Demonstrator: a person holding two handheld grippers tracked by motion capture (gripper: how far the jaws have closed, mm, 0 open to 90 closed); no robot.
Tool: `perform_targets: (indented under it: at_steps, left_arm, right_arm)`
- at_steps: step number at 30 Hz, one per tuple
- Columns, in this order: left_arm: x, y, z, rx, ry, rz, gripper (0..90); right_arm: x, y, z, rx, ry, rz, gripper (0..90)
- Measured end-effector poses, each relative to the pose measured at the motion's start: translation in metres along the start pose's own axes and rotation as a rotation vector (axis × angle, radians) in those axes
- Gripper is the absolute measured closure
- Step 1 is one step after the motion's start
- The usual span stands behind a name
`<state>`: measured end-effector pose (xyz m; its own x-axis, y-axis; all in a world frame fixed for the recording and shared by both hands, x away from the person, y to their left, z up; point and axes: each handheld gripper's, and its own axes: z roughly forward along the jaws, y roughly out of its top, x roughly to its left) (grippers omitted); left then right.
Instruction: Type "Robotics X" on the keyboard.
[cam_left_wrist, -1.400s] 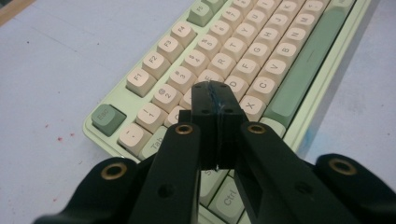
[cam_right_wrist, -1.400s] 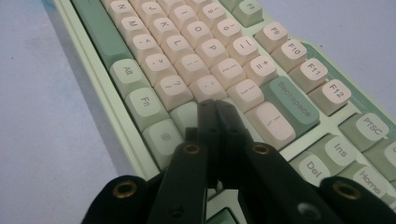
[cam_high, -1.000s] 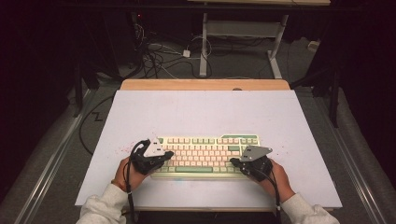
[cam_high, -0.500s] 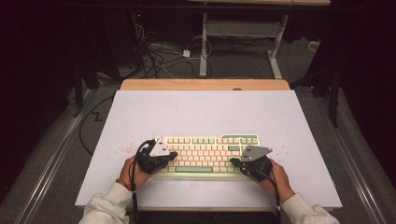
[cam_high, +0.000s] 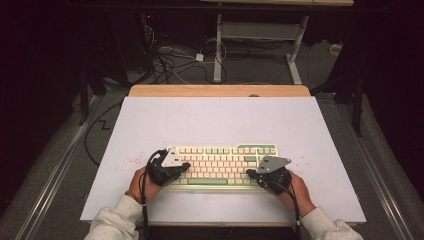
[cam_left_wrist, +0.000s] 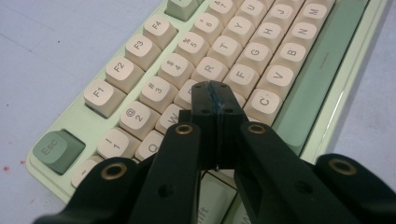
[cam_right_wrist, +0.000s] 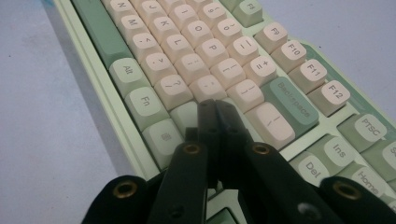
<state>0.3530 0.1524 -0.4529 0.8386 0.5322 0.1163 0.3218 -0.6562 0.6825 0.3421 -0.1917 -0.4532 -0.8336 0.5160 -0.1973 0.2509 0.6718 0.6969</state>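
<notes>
Keyboard (cam_high: 222, 165) on the bench (cam_high: 220, 120): left tongs (cam_left_wrist: 215, 93), pressed together, have edged inward over the left-hand letter keys while right tongs (cam_right_wrist: 217, 109), also together, hold still — typing looks underway.

I see my left tongs (cam_high: 184, 166) over the keyboard's (cam_high: 222, 162) nine o'clock end, right tongs (cam_high: 251, 173) toward four o'clock, worktop (cam_high: 215, 120) beneath.
</notes>
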Motion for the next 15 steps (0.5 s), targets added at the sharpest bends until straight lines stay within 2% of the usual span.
perform_targets:
  at_steps: [15]
  left_arm:
    - [0.0001,0.0004,0.0007,0.002,0.003,0.003,87.4]
  right_arm:
    - [-0.0003,0.0000,-0.0002,0.002,0.004,0.004,90.0]
